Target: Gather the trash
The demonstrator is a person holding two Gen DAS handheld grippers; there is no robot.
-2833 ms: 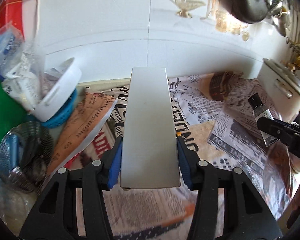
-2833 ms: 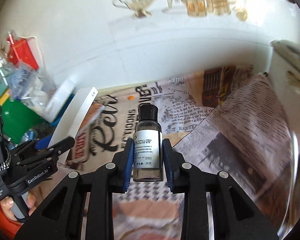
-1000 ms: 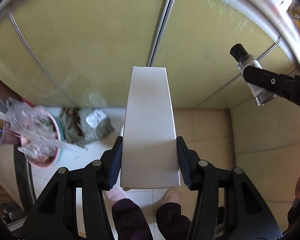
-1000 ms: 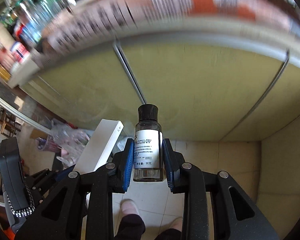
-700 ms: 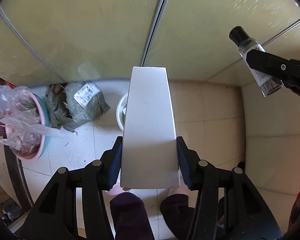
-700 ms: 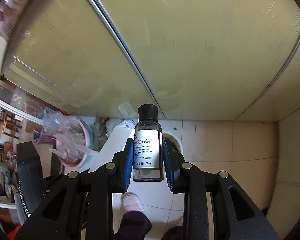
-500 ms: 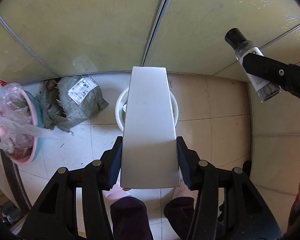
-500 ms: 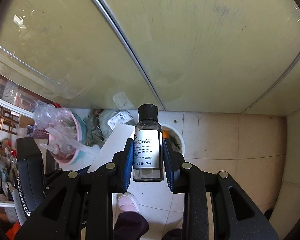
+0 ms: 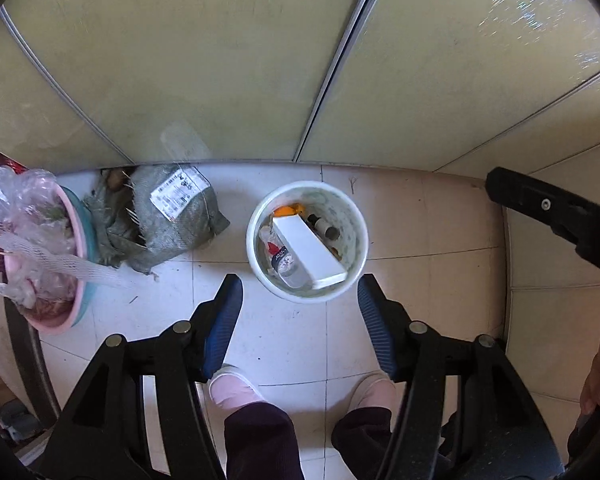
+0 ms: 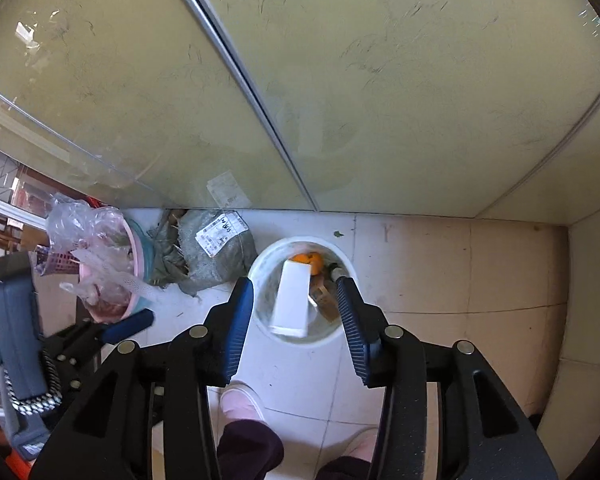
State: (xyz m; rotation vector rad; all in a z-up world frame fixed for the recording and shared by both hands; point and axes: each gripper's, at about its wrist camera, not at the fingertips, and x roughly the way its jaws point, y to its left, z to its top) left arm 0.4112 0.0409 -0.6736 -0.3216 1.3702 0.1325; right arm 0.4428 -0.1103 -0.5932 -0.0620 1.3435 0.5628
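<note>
Partly, white box (image 9: 308, 250) hides bin (image 9: 256, 216) trash.

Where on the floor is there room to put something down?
Bare tiles lie right of the white bucket, toward the corner of the wall, and between the bucket and the person's slippers. Left of the bucket it is crowded: the grey sack and the pink basin of plastic sit close together.

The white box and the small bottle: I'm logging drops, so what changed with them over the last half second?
Both were let go. The left claw released the white box, which now lies in the white bin. The right claw dropped the small bottle, now under the box. Both claws are empty, jaws opening. The bin, grey sack and pink basin stayed put.
</note>
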